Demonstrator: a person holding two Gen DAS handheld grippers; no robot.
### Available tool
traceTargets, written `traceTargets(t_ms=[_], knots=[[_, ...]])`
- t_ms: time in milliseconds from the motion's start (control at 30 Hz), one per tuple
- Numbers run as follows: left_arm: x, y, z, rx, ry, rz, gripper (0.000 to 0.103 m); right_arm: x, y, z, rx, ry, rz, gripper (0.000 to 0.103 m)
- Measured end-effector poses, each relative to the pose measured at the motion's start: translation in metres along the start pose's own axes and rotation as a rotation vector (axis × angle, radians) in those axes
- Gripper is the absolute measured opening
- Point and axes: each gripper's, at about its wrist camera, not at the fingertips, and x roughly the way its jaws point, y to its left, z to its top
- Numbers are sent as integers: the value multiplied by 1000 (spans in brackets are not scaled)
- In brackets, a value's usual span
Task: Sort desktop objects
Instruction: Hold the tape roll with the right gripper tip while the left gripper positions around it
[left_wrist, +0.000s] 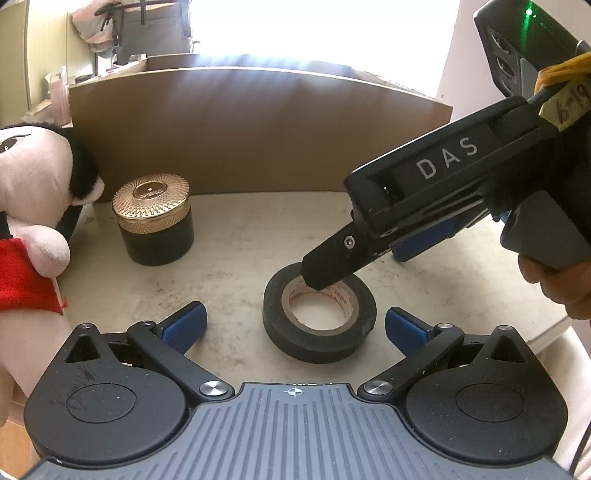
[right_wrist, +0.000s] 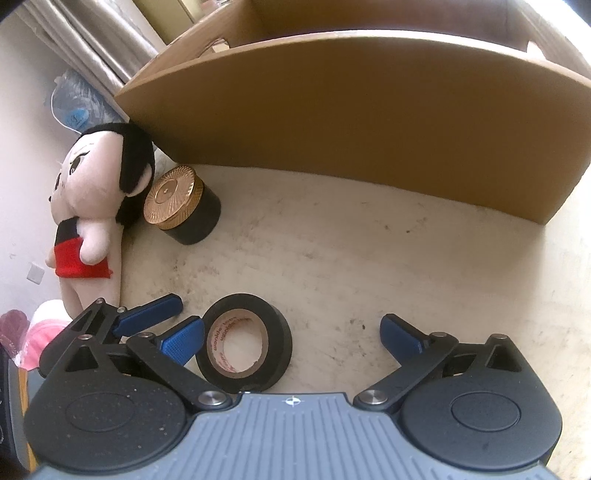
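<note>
A black tape roll (left_wrist: 320, 320) lies flat on the pale desktop, between the open fingers of my left gripper (left_wrist: 295, 325). My right gripper (right_wrist: 291, 338) is also open; its left finger sits just beside the tape roll (right_wrist: 244, 341). In the left wrist view the right gripper's body (left_wrist: 424, 206) hangs over the roll from the right, one finger tip over its far rim. A black jar with a gold lid (left_wrist: 154, 221) stands at the left, also seen in the right wrist view (right_wrist: 184, 210). A plush doll (right_wrist: 92, 206) leans beside the jar.
A cardboard box (left_wrist: 258, 125) stands along the back of the desk; its open top shows in the right wrist view (right_wrist: 369, 103). The desk's left edge runs under the doll (left_wrist: 33, 221). Pink items (right_wrist: 40, 328) lie beyond that edge.
</note>
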Motion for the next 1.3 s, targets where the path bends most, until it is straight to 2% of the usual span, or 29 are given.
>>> traceTargets(t_ms=[167,200,267,633,967,1100,1233,1300], knots=[[4,-2,6,-1,4,1,103,1,0,3,-1,21,0,103],[-3,-3,-4,0,4,1,103,1,0,4,2,23,1,103],[1,-16,0,2,6,1,103,1,-2,4,11,25,9,103],[6,-21,6,-5,9,-3,103,-3,-22,9,115,30,100,103],[14,-27,21,-25,34,12,103,-4,-27,8,142,27,130,103],[10,-23,24,-35,19,-15,103,-4,-20,6,87,28,106,103],[-6,-40,19,23,-7,-10,103,-3,-5,2,5,28,43,103],[-16,-52,16,53,-22,-8,103,-6,-3,-1,-6,8,46,102]])
